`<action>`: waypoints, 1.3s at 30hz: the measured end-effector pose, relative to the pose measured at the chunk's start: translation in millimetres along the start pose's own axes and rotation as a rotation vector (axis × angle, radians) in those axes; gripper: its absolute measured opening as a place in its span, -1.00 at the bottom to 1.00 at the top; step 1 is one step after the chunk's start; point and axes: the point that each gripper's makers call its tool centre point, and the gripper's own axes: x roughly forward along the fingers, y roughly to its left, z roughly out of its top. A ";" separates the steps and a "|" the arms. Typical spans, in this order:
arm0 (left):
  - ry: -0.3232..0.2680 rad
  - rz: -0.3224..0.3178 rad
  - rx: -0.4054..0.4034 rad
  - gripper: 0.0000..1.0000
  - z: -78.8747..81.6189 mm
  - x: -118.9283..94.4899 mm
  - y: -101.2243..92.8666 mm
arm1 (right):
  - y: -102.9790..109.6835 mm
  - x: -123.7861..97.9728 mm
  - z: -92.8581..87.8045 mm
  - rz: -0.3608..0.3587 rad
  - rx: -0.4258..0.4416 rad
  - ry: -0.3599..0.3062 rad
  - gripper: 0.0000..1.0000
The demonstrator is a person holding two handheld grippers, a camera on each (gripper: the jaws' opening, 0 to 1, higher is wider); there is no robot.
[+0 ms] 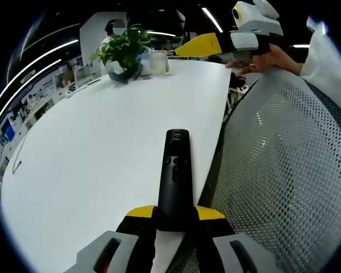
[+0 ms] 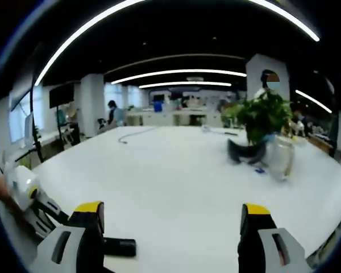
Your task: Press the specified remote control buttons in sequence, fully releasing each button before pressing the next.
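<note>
A slim black remote (image 1: 176, 176) with small buttons on its top face points away along the white table's (image 1: 102, 142) right edge. My left gripper (image 1: 176, 214) is shut on its near end, with a yellow-tipped jaw on each side. My right gripper (image 1: 200, 45) hovers above the far end of the table, held by a hand. In the right gripper view the right gripper (image 2: 170, 213) stands open above the bare table (image 2: 176, 182) with nothing between its jaws. The remote's end (image 2: 120, 247) pokes in at the lower left, and the left gripper (image 2: 28, 196) is beside it.
A potted green plant (image 1: 125, 48) and a clear jar (image 1: 157, 61) stand at the table's far end. A grey mesh chair back (image 1: 284, 170) runs along the right side. A cable (image 2: 131, 135) lies on the table. People stand in the office behind.
</note>
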 end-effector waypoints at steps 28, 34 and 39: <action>0.069 -0.033 0.012 -0.54 -0.5 -0.9 3.8 | -2.9 1.4 -8.8 -0.006 0.036 0.048 0.80; 0.077 -0.044 0.003 -0.55 0.4 -2.2 6.0 | -2.8 2.0 -11.6 -0.004 0.037 0.063 0.76; 0.075 -0.036 0.006 -0.55 7.5 -5.1 13.5 | -2.6 1.7 -11.2 -0.003 0.040 0.061 0.74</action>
